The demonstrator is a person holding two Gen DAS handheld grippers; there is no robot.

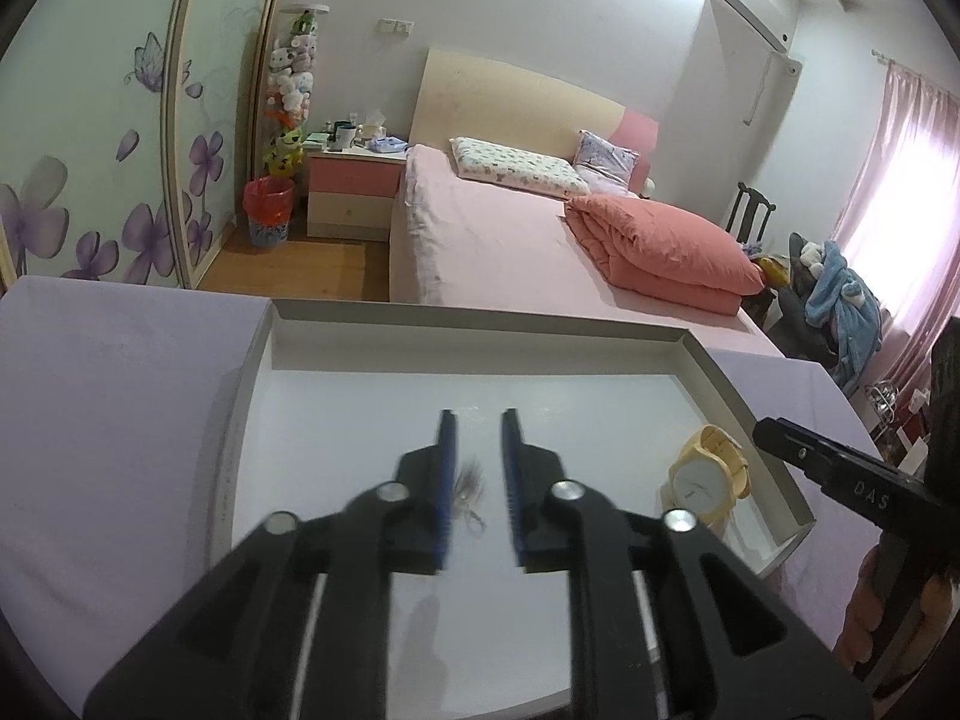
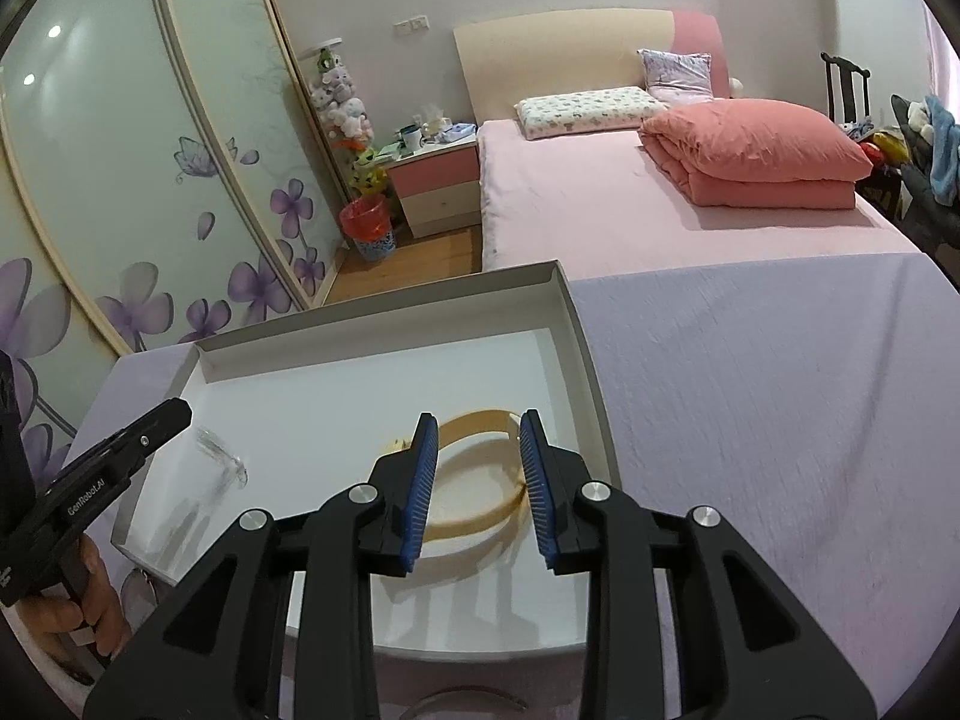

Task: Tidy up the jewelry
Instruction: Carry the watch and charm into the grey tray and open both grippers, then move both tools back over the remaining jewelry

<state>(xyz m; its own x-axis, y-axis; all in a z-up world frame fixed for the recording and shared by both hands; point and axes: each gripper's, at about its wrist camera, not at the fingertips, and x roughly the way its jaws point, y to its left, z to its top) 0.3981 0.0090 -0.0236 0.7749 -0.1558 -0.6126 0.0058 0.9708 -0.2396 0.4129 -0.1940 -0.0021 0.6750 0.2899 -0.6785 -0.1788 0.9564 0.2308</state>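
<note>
both your grippers hang over the white tray (image 1: pixel 744 402), jaws apart and empty: your left gripper (image 1: pixel 479 468) above a thin chain (image 1: pixel 471 489), your right gripper (image 2: pixel 477 468) above the yellow watch (image 2: pixel 480 480).

Pink bed (image 1: pixel 510 240), floral wardrobe doors (image 1: pixel 90 180), seemingly sunlit pink curtains (image 1: pixel 900 180).
</note>
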